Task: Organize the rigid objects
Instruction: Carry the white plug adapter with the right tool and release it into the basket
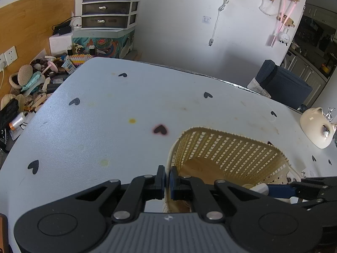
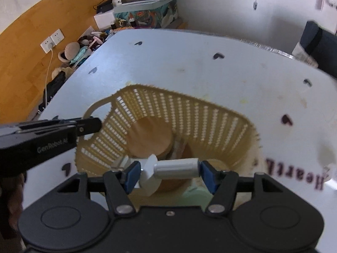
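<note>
Left gripper [image 1: 166,181]: your left jaws are closed on the near rim of the basket [image 1: 227,147]; the wall of the basket runs up between the two pads, with almost no gap left.

Right gripper [image 2: 168,174]: your right jaws stand about half open and clamp a white cylindrical piece [image 2: 175,167] end to end, lying crosswise between the blue pads [image 2: 207,174].

White cylindrical piece: it has a smooth barrel, a flat disc flange toward 9 o'clock, and a small stub beyond the left pad. What it is exactly cannot be told. It hangs over the near part of the basket opening, above the contents.

Basket: beige plastic lattice with a loop handle at 10 o'clock in the right wrist view. It stands on the table [image 1: 105,126], at 5 o'clock in the left wrist view.

Basket contents: round wooden discs [image 2: 150,136] lie at the bottom; a pale green item [image 2: 195,195] shows at the near edge, partly hidden.

Table: pale blue cover printed with black hearts and stained in places.

Off-table, 9 o'clock: clutter [image 1: 31,84] lies against the wood-panelled wall.

Off-table, 12 o'clock: a drawer unit [image 1: 109,6] stands on a painted box.

Off-table, 3 o'clock: a cream teapot [image 1: 316,126] sits at the table edge.
</note>
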`<move>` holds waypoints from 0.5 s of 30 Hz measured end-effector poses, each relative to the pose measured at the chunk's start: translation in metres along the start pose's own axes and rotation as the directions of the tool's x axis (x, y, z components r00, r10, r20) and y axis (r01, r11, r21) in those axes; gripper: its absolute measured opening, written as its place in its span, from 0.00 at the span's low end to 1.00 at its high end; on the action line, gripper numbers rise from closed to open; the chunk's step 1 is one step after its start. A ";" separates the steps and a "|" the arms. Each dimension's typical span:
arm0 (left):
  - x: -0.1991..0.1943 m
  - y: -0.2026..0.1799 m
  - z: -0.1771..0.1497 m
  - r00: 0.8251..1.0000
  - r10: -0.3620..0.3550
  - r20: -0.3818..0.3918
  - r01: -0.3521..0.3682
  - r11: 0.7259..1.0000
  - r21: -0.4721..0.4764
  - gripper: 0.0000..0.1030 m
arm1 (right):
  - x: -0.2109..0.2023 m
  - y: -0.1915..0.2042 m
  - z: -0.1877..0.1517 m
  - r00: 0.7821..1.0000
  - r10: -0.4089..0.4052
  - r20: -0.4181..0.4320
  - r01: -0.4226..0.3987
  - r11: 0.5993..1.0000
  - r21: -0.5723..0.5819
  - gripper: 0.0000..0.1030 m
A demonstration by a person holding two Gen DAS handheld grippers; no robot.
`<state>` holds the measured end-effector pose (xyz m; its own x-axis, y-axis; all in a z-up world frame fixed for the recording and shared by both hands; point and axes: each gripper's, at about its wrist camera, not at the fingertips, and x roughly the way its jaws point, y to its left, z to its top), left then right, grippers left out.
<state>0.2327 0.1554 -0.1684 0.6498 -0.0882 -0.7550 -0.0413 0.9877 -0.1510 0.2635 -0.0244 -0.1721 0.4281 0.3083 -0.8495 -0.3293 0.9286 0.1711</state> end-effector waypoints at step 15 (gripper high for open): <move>0.001 -0.002 0.001 1.000 0.008 -0.005 -0.008 1.000 -0.003 0.04 | 0.010 0.005 -0.011 0.996 0.031 -0.086 -0.023 0.996 0.083 0.62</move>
<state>0.2340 0.1539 -0.1680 0.6456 -0.0813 -0.7594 -0.0488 0.9879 -0.1472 0.2569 -0.0189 -0.1854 0.3441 0.3178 -0.8835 -0.2679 0.9351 0.2320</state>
